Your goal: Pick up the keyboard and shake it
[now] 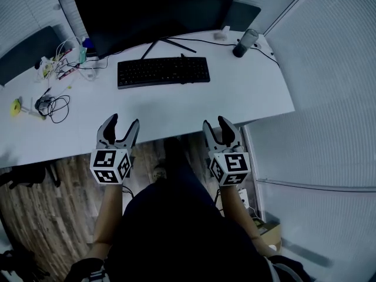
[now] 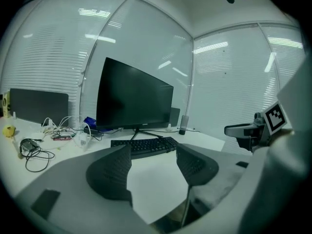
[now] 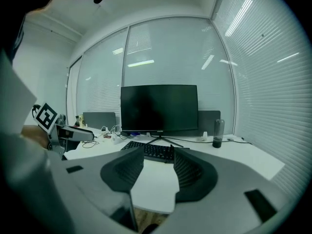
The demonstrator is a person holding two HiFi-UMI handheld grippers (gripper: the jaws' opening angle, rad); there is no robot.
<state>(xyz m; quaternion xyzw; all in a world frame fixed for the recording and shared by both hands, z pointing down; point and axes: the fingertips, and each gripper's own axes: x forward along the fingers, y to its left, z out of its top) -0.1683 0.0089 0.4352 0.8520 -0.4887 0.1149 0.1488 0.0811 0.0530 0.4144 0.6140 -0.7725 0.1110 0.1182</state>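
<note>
A black keyboard [image 1: 163, 71] lies flat on the white desk [image 1: 176, 107], in front of the monitor stand. It also shows beyond the jaws in the left gripper view [image 2: 146, 146] and in the right gripper view [image 3: 152, 150]. My left gripper [image 1: 121, 128] hovers at the desk's near edge, left of centre, open with nothing between its jaws. My right gripper [image 1: 216, 124] hovers at the near edge further right, also open and empty. Both point toward the keyboard and stay well short of it.
A large dark monitor [image 1: 155, 10] stands behind the keyboard. A dark bottle [image 1: 244, 43] sits at the back right. Cables, small items and a yellow object [image 1: 16, 106] crowd the desk's left side. Window blinds close in on the right. Wood floor lies below.
</note>
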